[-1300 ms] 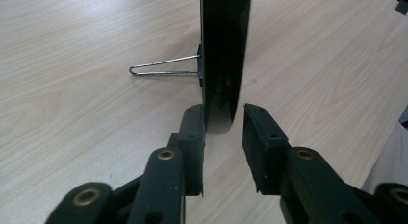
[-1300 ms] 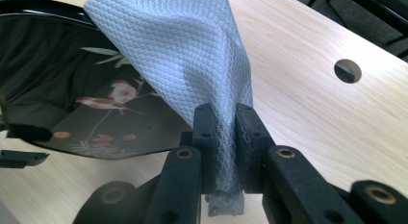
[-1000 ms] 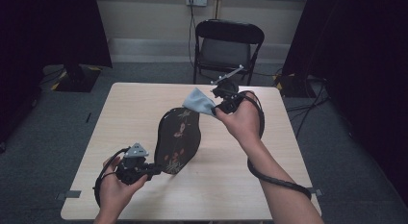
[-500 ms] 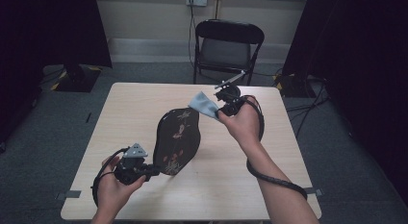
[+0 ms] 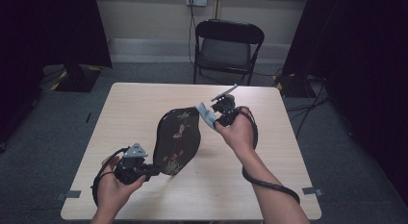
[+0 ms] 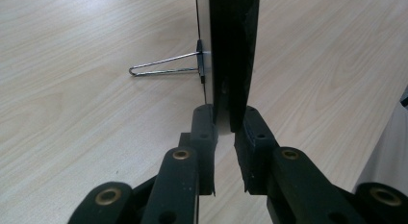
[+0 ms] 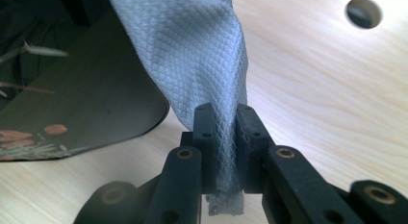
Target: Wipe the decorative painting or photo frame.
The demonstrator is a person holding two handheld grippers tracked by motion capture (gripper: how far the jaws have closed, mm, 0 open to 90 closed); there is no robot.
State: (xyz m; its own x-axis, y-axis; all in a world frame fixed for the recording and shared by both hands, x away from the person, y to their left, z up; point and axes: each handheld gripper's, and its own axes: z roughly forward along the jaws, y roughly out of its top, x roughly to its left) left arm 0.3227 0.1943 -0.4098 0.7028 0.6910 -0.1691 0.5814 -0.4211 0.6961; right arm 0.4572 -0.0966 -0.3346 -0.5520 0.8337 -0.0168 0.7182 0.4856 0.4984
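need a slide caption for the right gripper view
Right hand-held gripper shut on a grey cloth beside the dark floral plaque, over the table.

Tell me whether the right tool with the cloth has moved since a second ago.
Yes. The right tool and its grey cloth have sunk lower against the chair behind the table.

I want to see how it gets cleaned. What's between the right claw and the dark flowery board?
In the right gripper view, a grey waffle-textured cloth is pinched in the right claw and hangs against the black flower-painted board.
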